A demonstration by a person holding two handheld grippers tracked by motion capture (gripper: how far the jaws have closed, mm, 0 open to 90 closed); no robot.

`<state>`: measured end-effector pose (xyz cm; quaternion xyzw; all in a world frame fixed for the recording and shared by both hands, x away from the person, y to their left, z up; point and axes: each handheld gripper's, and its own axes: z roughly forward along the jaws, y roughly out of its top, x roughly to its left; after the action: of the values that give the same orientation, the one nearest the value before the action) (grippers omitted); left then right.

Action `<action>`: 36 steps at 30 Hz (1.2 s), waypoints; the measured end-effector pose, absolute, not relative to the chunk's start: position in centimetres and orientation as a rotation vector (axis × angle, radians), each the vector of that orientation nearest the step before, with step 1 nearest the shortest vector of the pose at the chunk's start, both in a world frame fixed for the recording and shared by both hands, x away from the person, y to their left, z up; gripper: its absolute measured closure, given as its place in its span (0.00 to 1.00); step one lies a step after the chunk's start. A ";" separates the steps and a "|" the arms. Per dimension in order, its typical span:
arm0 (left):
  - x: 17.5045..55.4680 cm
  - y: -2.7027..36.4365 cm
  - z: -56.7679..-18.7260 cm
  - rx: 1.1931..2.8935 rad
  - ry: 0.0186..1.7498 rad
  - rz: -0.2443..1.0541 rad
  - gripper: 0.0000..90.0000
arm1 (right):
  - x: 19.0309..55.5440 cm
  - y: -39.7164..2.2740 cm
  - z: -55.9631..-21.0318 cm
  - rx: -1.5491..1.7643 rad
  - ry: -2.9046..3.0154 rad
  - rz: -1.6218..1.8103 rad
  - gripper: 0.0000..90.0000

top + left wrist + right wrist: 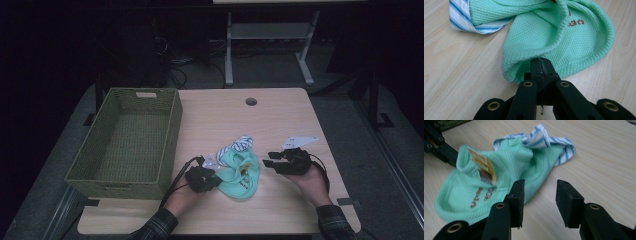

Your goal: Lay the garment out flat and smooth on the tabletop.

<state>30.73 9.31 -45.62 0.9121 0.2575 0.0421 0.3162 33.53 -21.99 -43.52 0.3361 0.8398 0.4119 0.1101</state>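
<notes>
A mint cloth (242, 176) lies crumpled on the table (280, 117), near its front edge and between the two hands. It is a waffle-knit piece with a hemmed, curved edge, brown lettering and a yellow label (482, 165) standing up from one fold. A white cloth with blue stripes (239, 144) is tangled into its far side, touching it.

The left gripper (541, 65) is clenched on the mint cloth's near-left hem; in the left gripper view the jaws meet on a fold of the fabric, which bunches up just ahead of them. The left hand (192, 186) rests low on the table beside the cloth.

The right gripper (539, 192) is just right of the cloth, jaws partly apart with bare tabletop between them; they grasp nothing, and the left jaw stands just in front of the cloth's edge. The right hand (307, 176) holds it a little above the wood.

A green wicker basket (169, 135) stands at the table's left, well apart from the cloths. A round hole (251, 101) sits near the table's far edge.
</notes>
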 end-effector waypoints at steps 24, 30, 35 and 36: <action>30.8 9.5 -45.6 2.412 0.671 0.103 1.00 | 36.9 -16.1 -40.1 0.828 2.537 1.321 0.75; 30.8 9.4 -45.6 2.412 0.660 0.114 1.00 | 37.6 -14.3 -40.0 0.806 2.575 1.309 0.76; 30.9 9.4 -45.6 2.412 0.663 0.104 1.00 | 38.0 -13.2 -40.0 0.777 2.592 1.305 0.78; 30.9 9.4 -45.6 2.410 0.664 0.103 1.00 | 38.1 -12.8 -40.1 0.782 2.598 1.310 0.79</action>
<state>30.87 9.40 -45.57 0.9144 0.2519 0.0392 0.3146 38.14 -12.81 -40.06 0.2590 0.8605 0.4340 0.0643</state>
